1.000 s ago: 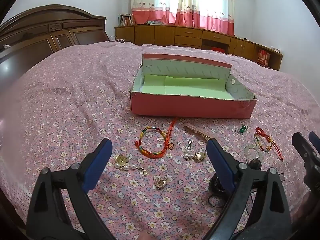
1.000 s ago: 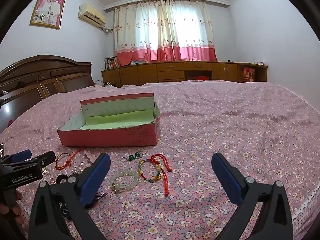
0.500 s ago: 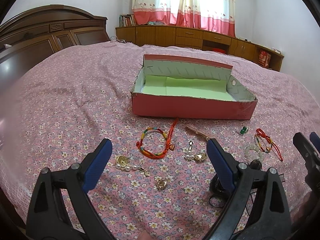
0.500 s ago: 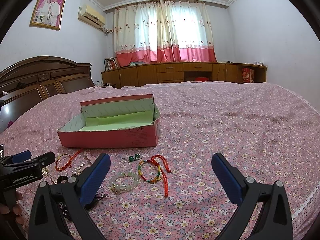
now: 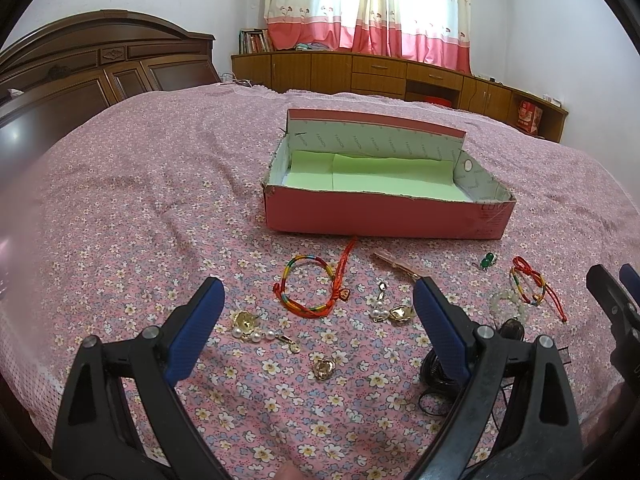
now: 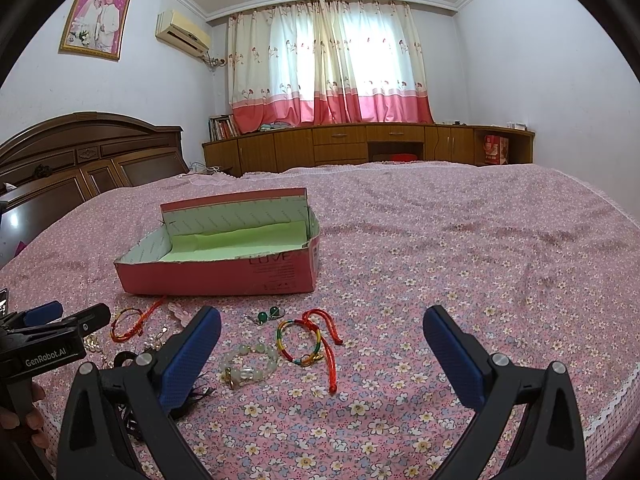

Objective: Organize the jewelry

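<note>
**Jewelry scattered on the bed, both hand-held grippers spread wide**

The jewelry lies loose on the floral bedspread (image 5: 120, 208), all of it on the near side of the pink box (image 5: 384, 216), between the box and the two grippers. Straight ahead of the left hand-held gripper (image 5: 318, 300), just past its fingertips, sits a multicoloured cord bracelet (image 5: 306, 286) with a red tail running up toward the box wall. Between its fingers lie a gold-and-pearl earring (image 5: 256, 328) toward the left finger, a small gold charm (image 5: 323, 368) closer in, and a pearl-and-gold earring (image 5: 390, 312) beside the right finger. A black cord (image 5: 434, 372) lies partly hidden behind that right finger.

Ahead of the right hand-held gripper (image 6: 322, 326), a pale bead bracelet (image 6: 248, 362) rests just beside its left finger, touching or nearly touching a second multicoloured bracelet (image 6: 300, 340) with a long red cord. A pair of green bead earrings (image 6: 268, 314) lies a little beyond, nearer the box.

The box stands open beyond both grippers, its green lining bare.

The left gripper's fingers are wide apart, holding nothing. The right gripper's are likewise wide apart, holding nothing.
</note>
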The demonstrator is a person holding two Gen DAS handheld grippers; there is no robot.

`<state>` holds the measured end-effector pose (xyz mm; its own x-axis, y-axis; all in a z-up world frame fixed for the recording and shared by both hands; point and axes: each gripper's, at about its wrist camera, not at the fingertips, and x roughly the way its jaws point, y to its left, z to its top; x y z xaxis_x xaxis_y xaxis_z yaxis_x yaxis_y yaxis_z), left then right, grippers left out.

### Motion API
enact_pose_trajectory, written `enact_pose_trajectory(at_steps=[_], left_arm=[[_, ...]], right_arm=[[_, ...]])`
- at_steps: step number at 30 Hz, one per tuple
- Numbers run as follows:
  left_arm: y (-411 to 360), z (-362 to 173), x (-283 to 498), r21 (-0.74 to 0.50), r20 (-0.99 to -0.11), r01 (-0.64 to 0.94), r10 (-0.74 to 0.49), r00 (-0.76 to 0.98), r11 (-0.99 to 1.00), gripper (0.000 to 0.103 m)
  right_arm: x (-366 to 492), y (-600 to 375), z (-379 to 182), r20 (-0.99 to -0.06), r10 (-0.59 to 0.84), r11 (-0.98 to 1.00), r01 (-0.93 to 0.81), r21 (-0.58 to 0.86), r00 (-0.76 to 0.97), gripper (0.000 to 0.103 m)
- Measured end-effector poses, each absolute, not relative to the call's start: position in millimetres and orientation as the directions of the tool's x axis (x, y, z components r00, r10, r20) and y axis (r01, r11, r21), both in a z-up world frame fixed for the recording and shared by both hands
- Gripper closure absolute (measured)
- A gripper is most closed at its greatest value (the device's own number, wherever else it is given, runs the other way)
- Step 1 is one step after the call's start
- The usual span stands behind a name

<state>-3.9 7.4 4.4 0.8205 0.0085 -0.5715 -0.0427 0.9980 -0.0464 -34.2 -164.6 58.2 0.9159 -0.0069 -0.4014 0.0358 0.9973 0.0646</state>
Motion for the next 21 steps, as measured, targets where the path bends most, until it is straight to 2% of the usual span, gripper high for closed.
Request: enact_pose_trajectory(at_steps=[21], left_arm=[[7.8, 4.5, -4.3, -0.045, -0.571, -0.043, 0.009, 0.821, 0.998, 0.014]], right_arm=[[-34.7, -166.0, 59.0, -0.401, -0.006, 0.997, 0.036, 0.067, 0.916, 0.000]])
